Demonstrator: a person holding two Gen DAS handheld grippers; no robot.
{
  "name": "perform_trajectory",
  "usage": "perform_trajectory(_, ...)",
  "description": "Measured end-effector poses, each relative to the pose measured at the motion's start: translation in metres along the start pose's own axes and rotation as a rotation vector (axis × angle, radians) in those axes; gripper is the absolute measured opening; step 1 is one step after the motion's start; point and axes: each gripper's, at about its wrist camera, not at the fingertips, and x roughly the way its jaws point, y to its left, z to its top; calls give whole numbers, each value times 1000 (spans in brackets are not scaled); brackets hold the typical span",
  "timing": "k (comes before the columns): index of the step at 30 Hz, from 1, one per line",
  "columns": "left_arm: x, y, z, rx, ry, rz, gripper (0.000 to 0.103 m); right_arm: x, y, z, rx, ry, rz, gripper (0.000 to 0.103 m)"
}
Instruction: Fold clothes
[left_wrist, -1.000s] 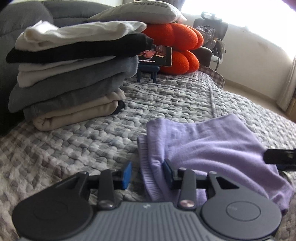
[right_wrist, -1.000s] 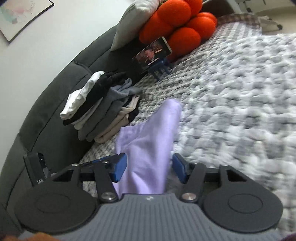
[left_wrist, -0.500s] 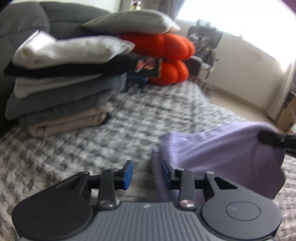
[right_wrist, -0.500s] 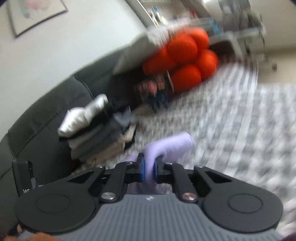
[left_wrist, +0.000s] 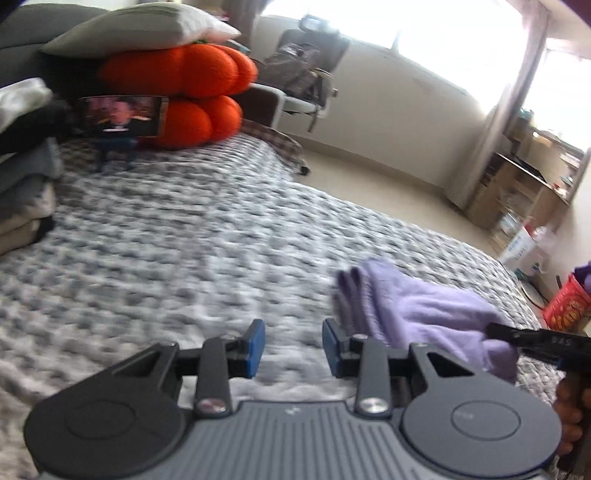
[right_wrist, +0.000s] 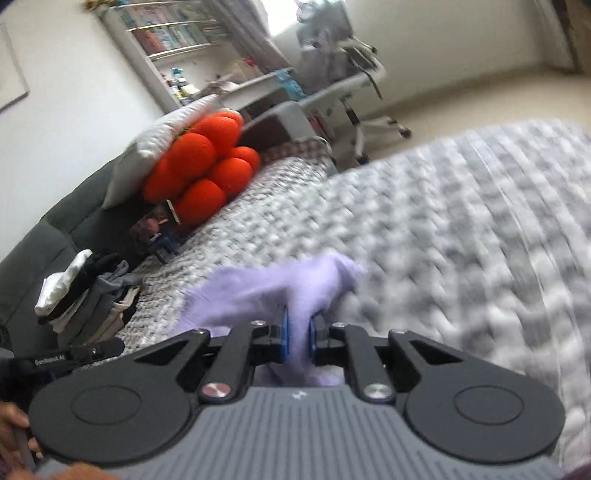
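Right wrist view: right gripper (right_wrist: 297, 338) pinches the purple cloth (right_wrist: 266, 291). Left gripper (left_wrist: 293, 347) hangs wide, holding nothing. Next, I think, it needs a tidy spot.

Both wrist cameras looked low and close over the grey blanket (left_wrist: 177, 236) toward the orange cushions (left_wrist: 177, 92). They shared the cushions (right_wrist: 199, 173) and the purple cloth (right_wrist: 258, 291) nearer than these.

Daylight floods in from blown-out windows (left_wrist: 424, 22), glaring white. Motion blur smears the quilted bed cover (right_wrist: 461, 221) in both views; fisheye distortion bends the edges.
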Motion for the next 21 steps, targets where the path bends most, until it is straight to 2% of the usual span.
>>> perform_trajectory(5,10,-31,9,45,-5,-49,36,9,-9,7,33,-8,29,19)
perform_trajectory(8,23,-43,20,66,-9,-70,37,17,-15,22,57,22,66,23)
perform_trajectory(11,48,-45,28,32,50,-100,37,21,-25,34,126,65,103,26)
perform_trajectory(12,55,-46,30,30,63,-103,37,22,-29,38,150,79,115,28)
perform_trajectory(14,63,-50,32,45,68,-88,37,24,-34,45,180,101,132,43)
perform_trajectory(16,70,-51,34,51,77,-80,39,25,-37,49,181,113,135,47)
perform_trajectory(21,85,-51,38,58,103,-66,39,37,-38,55,175,158,146,47)
